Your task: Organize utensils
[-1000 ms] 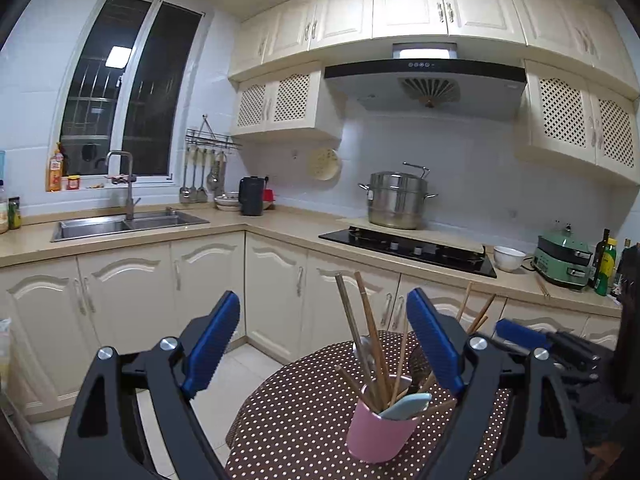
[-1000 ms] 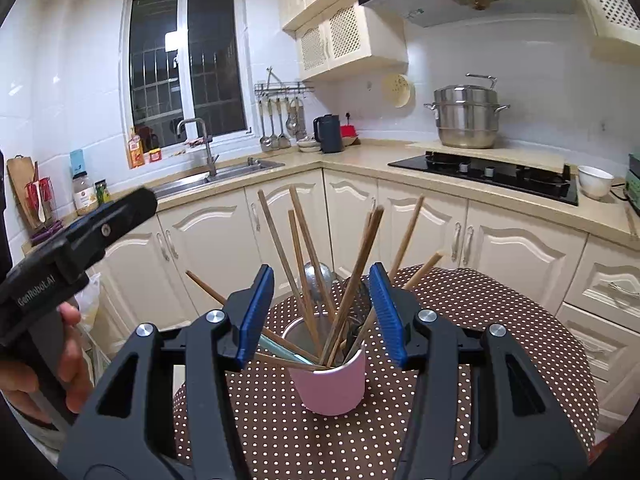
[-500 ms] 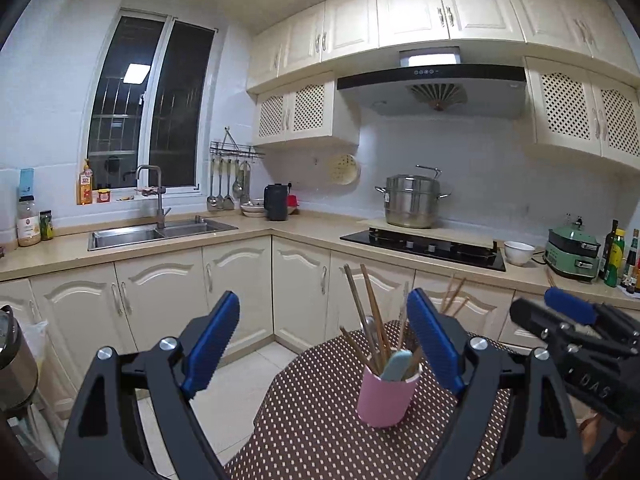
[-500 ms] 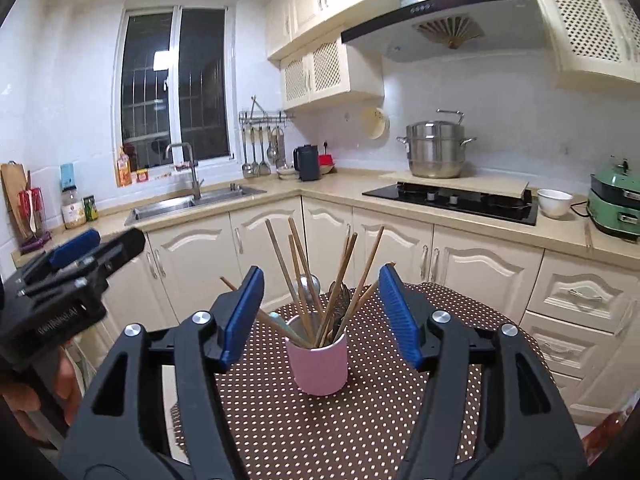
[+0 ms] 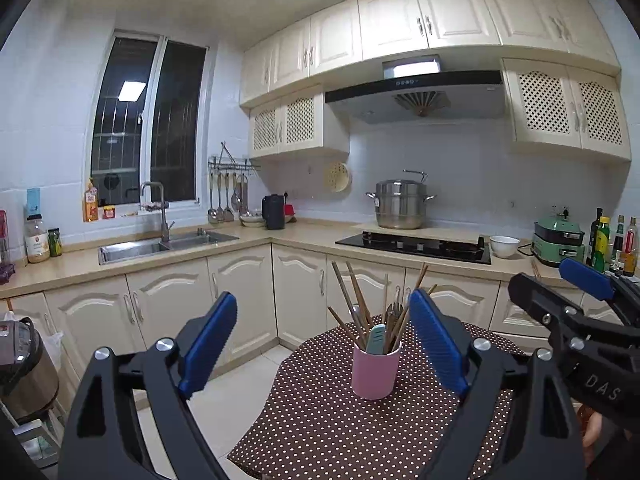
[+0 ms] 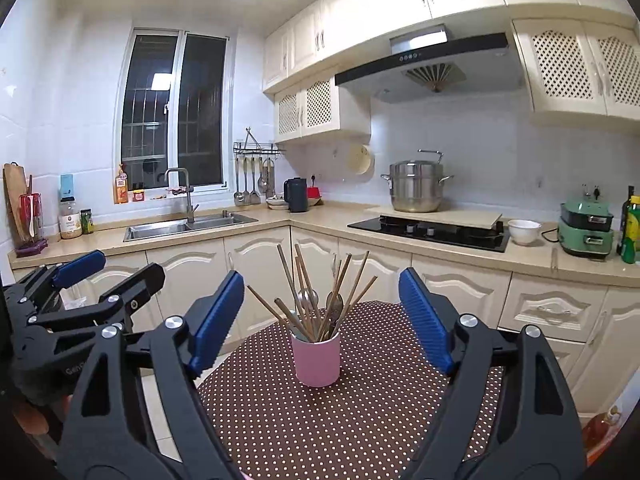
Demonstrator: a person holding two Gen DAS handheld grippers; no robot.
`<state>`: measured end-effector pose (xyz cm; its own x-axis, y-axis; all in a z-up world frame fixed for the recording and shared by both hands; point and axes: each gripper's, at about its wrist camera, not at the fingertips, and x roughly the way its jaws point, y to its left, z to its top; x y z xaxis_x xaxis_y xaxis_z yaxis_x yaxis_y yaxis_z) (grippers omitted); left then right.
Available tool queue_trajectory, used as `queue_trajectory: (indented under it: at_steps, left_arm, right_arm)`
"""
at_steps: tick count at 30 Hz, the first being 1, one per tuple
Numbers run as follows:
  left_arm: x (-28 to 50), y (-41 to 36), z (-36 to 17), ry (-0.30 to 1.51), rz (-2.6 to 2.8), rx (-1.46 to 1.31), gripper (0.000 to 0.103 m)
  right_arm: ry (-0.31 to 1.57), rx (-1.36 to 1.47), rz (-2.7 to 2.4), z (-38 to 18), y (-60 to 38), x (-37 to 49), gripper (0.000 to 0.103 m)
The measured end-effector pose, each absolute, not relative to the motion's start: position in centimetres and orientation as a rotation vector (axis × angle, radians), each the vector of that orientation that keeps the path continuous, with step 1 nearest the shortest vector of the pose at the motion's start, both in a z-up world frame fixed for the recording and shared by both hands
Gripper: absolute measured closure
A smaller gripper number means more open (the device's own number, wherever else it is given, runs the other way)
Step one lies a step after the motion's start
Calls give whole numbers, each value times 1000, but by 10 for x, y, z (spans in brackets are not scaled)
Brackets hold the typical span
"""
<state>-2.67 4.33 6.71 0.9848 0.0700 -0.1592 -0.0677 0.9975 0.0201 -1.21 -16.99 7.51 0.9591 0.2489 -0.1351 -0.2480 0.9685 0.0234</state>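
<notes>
Both of my grippers have pulled back from the pink cup (image 6: 315, 360); a second ago it filled the lower frame, and now it stands smaller, well apart from the fingertips, at the middle of the polka-dot tablecloth (image 6: 380, 408). My right gripper (image 6: 320, 318) was half closed then and its jaws are opening, blue pads spread wide at ten and two o'clock around the cup, with nothing between them. My left gripper (image 5: 320, 344) is spread wide too and holds nothing; in its view the cup sits toward one o'clock, partly behind its right pad.

The cup holds everything: wooden chopsticks (image 6: 298, 292) fanning out toward eleven and one o'clock, metal spoons (image 6: 308, 298) among them, and a pale green handle (image 5: 375, 338) leaning on the near rim in the left view. I see no loose utensil on the cloth.

My reading is that the last piece has gone in and this retreat is the close of the job. The chopsticks splay loosely, so I would leave them alone unless one tips out.
</notes>
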Motion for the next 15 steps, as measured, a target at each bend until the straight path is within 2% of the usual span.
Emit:
queue_trajectory:
  at_steps: [15]
  left_arm:
    - [-79,42,80,95,103,22,15]
  right_arm:
    - [80,-47,222,78,-164,-60,20]
